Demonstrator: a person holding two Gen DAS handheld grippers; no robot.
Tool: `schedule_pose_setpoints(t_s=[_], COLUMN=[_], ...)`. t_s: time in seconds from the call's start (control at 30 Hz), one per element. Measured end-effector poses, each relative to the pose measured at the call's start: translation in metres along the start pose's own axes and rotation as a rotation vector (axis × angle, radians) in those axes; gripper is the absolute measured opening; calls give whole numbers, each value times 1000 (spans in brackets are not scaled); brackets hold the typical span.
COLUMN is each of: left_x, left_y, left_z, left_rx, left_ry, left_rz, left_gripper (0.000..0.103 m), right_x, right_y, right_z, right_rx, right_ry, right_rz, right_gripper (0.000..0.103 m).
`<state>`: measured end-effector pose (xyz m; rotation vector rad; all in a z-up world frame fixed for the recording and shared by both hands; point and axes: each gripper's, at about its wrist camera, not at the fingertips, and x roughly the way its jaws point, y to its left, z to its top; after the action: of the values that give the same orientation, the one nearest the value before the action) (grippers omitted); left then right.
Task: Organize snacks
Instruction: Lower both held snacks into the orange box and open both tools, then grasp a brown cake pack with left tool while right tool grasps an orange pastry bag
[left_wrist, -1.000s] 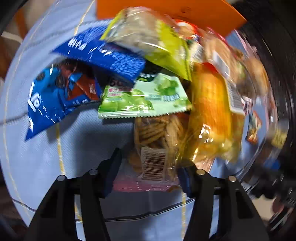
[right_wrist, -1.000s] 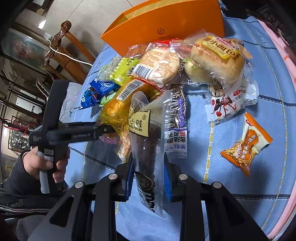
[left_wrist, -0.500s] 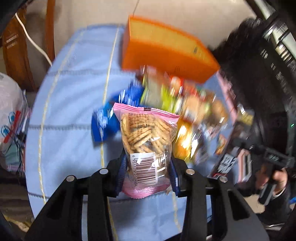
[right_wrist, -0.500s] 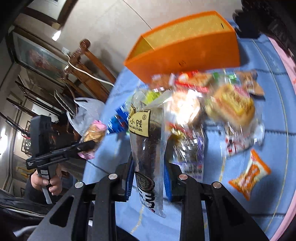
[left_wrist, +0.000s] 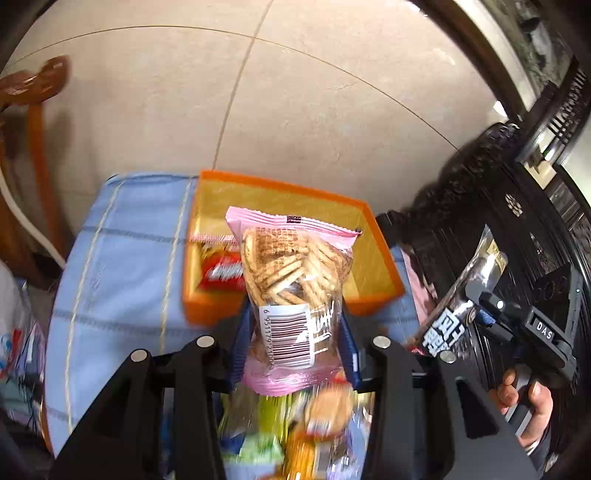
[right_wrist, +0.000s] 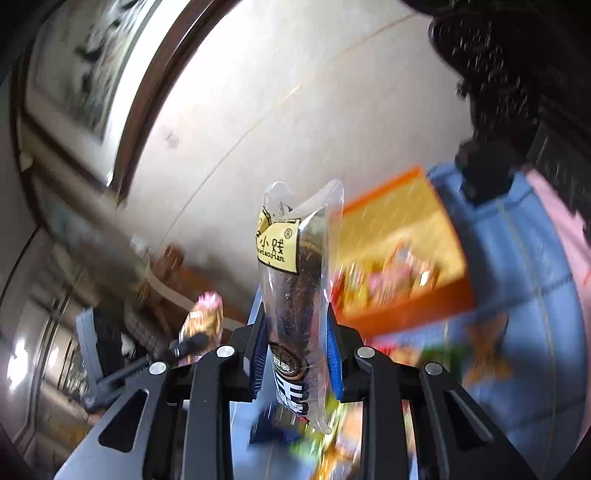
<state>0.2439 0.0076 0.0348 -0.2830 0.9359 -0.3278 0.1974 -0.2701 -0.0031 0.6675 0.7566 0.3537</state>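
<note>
- Left tool (left_wrist: 293, 354) pinches the lower part of a pink-edged packet of lattice biscuits (left_wrist: 291, 280), held upright in the air in front of the orange box (left_wrist: 207, 314), which stands on the blue checked cloth of the surface (left_wrist: 122, 266).
- Right tool (right_wrist: 293, 354) is pressed onto a tall clear sleeve with a yellow label (right_wrist: 295, 295), also carried upright; the same sleeve shows at the right edge of the left wrist view (left_wrist: 461, 306).
- Both grips sit low on slick film, so I judge either packet could slide or tip out, most likely the tall sleeve, whose long upper part stands well above the pads.
- Squeezing harder to stop a slip could crack the biscuits.
- With both tools heading for one box, they could bump each other or catch its near wall and shove it along the cloth.
- A red packet (left_wrist: 221, 271) already lies in the box; a drop on top of it could leave things piled rather than ordered.
- Hard to read: the right wrist view is smeared by motion, so the box contents there are only coloured blurs, and the snack pile (left_wrist: 314, 417) below the left tool is blurred too.
- The biscuit packet hides the middle of the box floor, and the box's right end is partly cut off.
</note>
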Motion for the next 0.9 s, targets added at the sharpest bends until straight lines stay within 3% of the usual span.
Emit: schedule_pose_setpoints(t_s=[0.17, 0.37, 0.43, 0.47, 0.53, 0.67, 0.73, 0.9], left_x=[64, 121, 128, 129, 123, 112, 98, 61], left_y=[-4, 2, 6, 9, 11, 21, 24, 26], left_z=[36, 41, 37, 34, 26, 16, 3, -36], left_rx=[8, -18, -49, -78, -103, -131, -131, -70], left_ry=[30, 80, 84, 78, 39, 76, 84, 84], left_rz=[93, 144, 154, 176, 194, 180, 175, 200], left_gripper=[41, 45, 73, 97, 98, 98, 98, 98], right_x=[50, 100, 107, 110, 106, 85, 67, 19], right_y=[-14, -38, -40, -42, -42, -43, -41, -34], right_z=[32, 37, 32, 31, 27, 17, 3, -52], right_rx=[6, 31, 47, 49, 45, 33, 8, -147], right_ry=[-42, -23, -11, -10, -29, -30, 0, 33], right_rz=[-122, -199, -214, -235, -269, -273, -280, -422], right_gripper=[28, 33, 40, 56, 71, 73, 80, 99])
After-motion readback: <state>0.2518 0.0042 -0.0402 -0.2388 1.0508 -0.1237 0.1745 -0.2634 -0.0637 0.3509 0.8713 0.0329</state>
